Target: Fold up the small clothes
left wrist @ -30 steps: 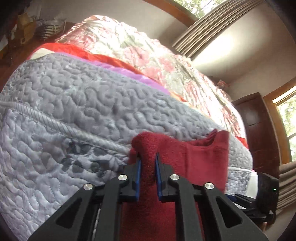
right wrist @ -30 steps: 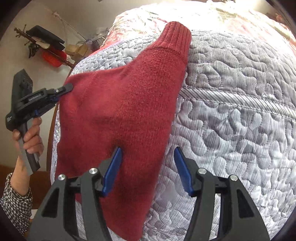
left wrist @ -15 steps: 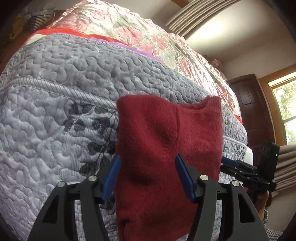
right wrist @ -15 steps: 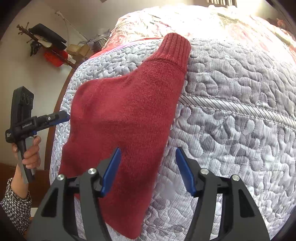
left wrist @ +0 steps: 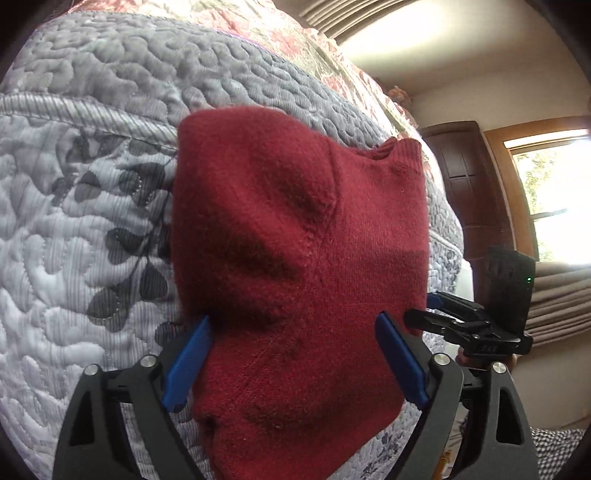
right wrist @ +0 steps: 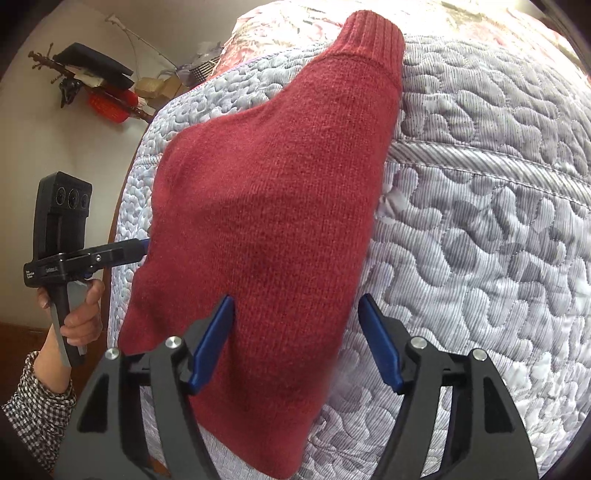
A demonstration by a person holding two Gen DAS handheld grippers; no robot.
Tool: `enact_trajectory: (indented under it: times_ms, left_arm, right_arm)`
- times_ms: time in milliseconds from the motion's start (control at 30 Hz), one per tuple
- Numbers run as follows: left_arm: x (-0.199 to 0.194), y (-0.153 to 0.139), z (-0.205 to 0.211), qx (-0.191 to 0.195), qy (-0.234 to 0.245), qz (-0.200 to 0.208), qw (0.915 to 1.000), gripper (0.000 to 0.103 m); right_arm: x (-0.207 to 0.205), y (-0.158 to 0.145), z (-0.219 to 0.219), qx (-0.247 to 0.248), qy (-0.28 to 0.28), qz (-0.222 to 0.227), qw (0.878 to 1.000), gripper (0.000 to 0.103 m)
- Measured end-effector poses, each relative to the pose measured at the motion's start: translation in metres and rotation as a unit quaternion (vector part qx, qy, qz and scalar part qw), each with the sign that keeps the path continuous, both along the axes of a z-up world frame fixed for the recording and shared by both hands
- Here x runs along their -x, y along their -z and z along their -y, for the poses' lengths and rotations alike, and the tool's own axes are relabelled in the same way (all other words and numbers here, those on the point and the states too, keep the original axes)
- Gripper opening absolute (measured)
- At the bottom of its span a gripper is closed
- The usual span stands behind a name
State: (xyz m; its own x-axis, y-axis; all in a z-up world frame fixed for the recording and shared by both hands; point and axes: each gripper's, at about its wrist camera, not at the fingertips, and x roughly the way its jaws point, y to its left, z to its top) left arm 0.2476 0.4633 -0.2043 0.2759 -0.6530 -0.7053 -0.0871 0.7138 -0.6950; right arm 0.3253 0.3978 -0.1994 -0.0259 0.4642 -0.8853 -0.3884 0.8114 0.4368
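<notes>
A dark red knitted garment (left wrist: 295, 258) lies spread on the grey quilted bedspread (left wrist: 92, 221) that covers the bed, close to the bedspread's near edge, with part of its cloth folded over on itself so that a thick rounded fold faces the left wrist camera. Its ribbed cuff (right wrist: 373, 40) points away toward the far side of the bedspread, near the seam where the grey quilt meets a pink flowered cover (left wrist: 266, 22). The left gripper (left wrist: 295, 354) is released, its blue-padded fingers (left wrist: 186, 363) spread wide on either side of the garment's near end, holding nothing; whether the pads touch the wool cannot be told. The right gripper (right wrist: 297, 339) is likewise spread apart and empty, its left pad over the red cloth and its right pad over bare quilt, so the garment's right edge runs between the two fingers. In the right wrist view the left gripper's tip reaches the garment's left edge, and a hand (right wrist: 79, 314) in a checked sleeve (right wrist: 33, 406) grips its handle beyond the bedspread's left edge. Against the wall past the far left corner of the bed a red basket (right wrist: 109, 105) sits among other clutter; its contents are too small to make out.
</notes>
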Motion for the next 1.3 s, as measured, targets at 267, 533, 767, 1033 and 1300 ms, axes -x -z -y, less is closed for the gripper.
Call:
enact_trajectory:
  times_ms: [267,533,767,1033,1300]
  left_arm:
    - [0.018,-0.001,-0.034,-0.014,-0.036,-0.012,0.9992,0.082]
    - [0.007,0.022,-0.006,0.012,-0.003,-0.022,0.9997,0.082]
    - [-0.016,0.032,0.043,-0.005,0.058,-0.025,0.998,0.079]
    - [-0.015,0.033,0.049,-0.004,0.057,-0.025,0.9981,0.049]
    - [-0.005,0.0,0.076,-0.023,0.053,0.013,0.9982,0.043]
  right_arm:
    - [0.003,0.003,0.0,0.001,-0.014,0.001,1.0,0.073]
    - [0.001,0.006,-0.008,0.007,-0.023,0.0,1.0,0.074]
    - [-0.001,0.015,-0.015,0.0,-0.023,-0.011,1.0,0.075]
    - [-0.003,0.032,-0.016,-0.045,-0.003,-0.045,0.998,0.059]
    - [0.014,-0.01,0.001,-0.075,-0.006,-0.003,0.997,0.04]
